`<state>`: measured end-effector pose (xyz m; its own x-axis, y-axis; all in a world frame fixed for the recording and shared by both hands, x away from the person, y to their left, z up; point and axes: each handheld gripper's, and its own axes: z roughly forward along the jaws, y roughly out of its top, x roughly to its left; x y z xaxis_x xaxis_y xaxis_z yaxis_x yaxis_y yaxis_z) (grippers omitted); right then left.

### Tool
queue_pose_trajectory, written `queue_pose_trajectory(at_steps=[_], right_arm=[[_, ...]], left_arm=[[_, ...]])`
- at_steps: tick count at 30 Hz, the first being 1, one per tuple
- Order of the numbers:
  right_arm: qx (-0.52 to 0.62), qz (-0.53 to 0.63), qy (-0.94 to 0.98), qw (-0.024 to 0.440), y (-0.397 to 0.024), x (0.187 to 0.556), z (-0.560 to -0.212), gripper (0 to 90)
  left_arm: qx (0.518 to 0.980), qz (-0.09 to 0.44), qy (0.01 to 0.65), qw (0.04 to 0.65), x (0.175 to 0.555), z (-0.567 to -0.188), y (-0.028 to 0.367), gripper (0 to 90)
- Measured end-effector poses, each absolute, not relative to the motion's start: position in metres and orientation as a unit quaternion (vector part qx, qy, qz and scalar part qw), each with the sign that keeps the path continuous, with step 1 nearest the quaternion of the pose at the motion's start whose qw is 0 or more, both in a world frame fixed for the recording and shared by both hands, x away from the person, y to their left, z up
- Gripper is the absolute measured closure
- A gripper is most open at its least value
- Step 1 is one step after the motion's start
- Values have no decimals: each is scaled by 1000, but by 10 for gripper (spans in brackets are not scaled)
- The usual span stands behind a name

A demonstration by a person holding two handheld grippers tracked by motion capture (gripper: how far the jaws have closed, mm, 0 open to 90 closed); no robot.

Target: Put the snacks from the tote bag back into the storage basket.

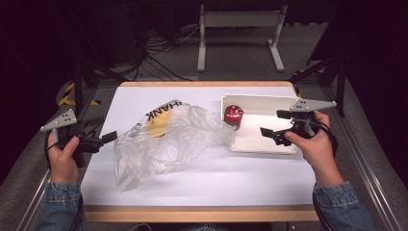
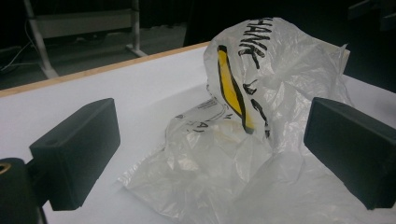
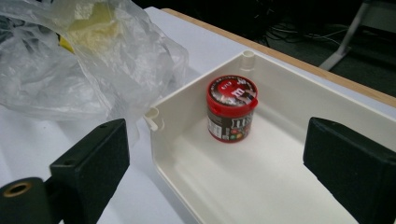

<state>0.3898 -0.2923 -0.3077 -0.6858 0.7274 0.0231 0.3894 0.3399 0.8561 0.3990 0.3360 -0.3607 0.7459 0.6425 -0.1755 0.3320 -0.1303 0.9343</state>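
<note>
Both grippers open, nothing held.

Left gripper point(image 1: 98, 136) at table's point(image 1: 202, 183) left edge, jaws spread wide, aimed at crumpled clear plastic bag point(image 1: 161, 139) just beside, not touching. Bag lying mid-table, reaching white tray point(image 1: 262, 144). Red-lidded candy jar point(image 1: 233, 115) upright in tray's far left corner. Right gripper point(image 1: 276, 124) above tray, jaws apart, well short of jar.
</note>
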Motion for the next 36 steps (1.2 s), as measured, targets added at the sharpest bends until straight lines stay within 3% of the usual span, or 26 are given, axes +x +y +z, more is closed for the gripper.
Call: queue_pose_trajectory(at_steps=[19,36], right_arm=[[359,461,790,189,-320,355,-318,75],[381,467,771,207,-332,354,-336,23]], left_arm=[[744,135,326,567,401,-361,333,46],[749,133,328,561,398,-363,336,45]])
